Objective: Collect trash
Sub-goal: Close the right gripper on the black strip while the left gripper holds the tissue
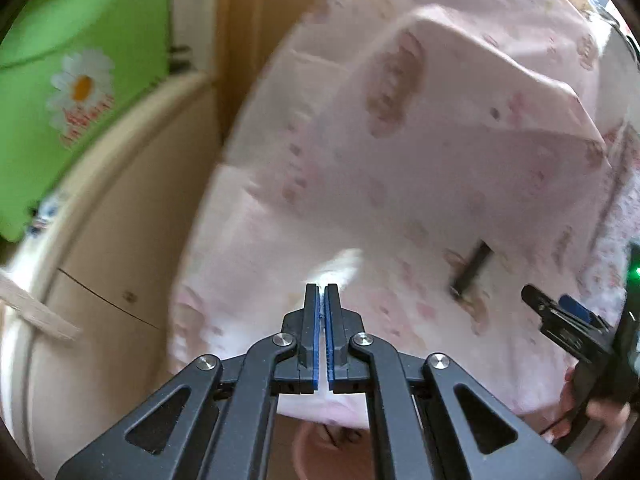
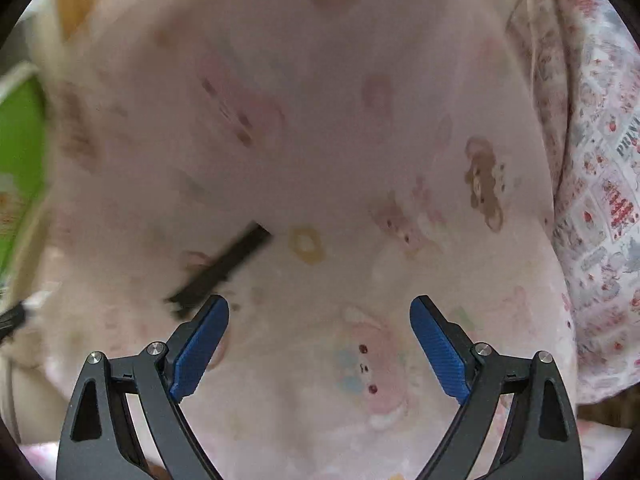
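Both tools share one build: the left gripper (image 1: 323, 292) and right gripper (image 2: 319, 312) have matte black linkage arms with triangular cut-outs, round silver pivot screws, and ribbed blue pads on the fingers (image 2: 200, 344). A green light, apparently an indicator, glows on the right tool's body.

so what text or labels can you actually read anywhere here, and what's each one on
"PRIN": the start of a word cut off by the picture's edge, on the patterned fabric at the right of the right wrist view.
Red lettering lower on the same fabric: too distorted to read.
Red lettering under the daisy on the green bag: too blurred to read.
Pink printed sheet: cartoon figures only, no words readable.
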Demonstrator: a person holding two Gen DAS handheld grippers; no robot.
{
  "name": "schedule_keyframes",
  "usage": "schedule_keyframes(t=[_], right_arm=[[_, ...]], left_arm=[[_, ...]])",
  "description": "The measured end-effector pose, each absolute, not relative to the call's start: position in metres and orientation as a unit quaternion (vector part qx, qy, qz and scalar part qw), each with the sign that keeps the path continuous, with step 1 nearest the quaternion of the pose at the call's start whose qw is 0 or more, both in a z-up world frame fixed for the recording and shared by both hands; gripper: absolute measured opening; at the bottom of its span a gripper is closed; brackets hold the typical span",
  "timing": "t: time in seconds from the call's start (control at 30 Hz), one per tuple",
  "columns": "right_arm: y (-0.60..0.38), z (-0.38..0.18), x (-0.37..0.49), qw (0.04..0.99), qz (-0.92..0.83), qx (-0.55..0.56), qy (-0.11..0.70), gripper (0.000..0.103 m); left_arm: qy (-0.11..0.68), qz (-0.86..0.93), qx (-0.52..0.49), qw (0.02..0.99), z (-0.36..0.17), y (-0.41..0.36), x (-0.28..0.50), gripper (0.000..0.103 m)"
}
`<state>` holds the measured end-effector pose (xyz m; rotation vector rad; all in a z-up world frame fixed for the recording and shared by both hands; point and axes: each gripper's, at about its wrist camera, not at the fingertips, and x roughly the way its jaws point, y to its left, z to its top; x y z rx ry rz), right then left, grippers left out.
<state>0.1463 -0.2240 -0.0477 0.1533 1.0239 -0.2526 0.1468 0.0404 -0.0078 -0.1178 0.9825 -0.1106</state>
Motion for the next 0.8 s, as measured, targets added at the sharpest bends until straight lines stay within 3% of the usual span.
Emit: schedule_keyframes(t=[0.23,0.43,0.5,0.63,0.7,0.8], right_arm=[[-0.212,-0.061,0.205,0.814,-0.099,0.135,0.557,0.093],[-0.186,-0.073,0.232,0.799,-0.144,0.08,0.578,0.092],[-0.174,-0.077,0.235,0.798,-0.153,0.044,0.581,0.082],[-0.163,-0.075,0.23,0.809,-0.144,0.028,0.569,0.07],[-0.165,-0.074,0.227,0.808,-0.113,0.065,0.574,0.041],[-0.169,-0.071,0.224,0.806,-0.098,0.081,0.578,0.02]], left_arm=[[0.449,-0.039,-0.103,0.886,0.006,0.075,0.145,0.002],[0.449,-0.032,-0.104,0.887,0.006,0.08,0.147,0.002],[0.452,-0.035,-0.109,0.885,0.006,0.079,0.148,0.002],[0.455,-0.042,-0.117,0.882,0.008,0.08,0.149,0.002],[0.452,-0.039,-0.116,0.884,0.009,0.082,0.148,0.002],[0.45,-0.03,-0.121,0.884,0.011,0.086,0.148,0.002]])
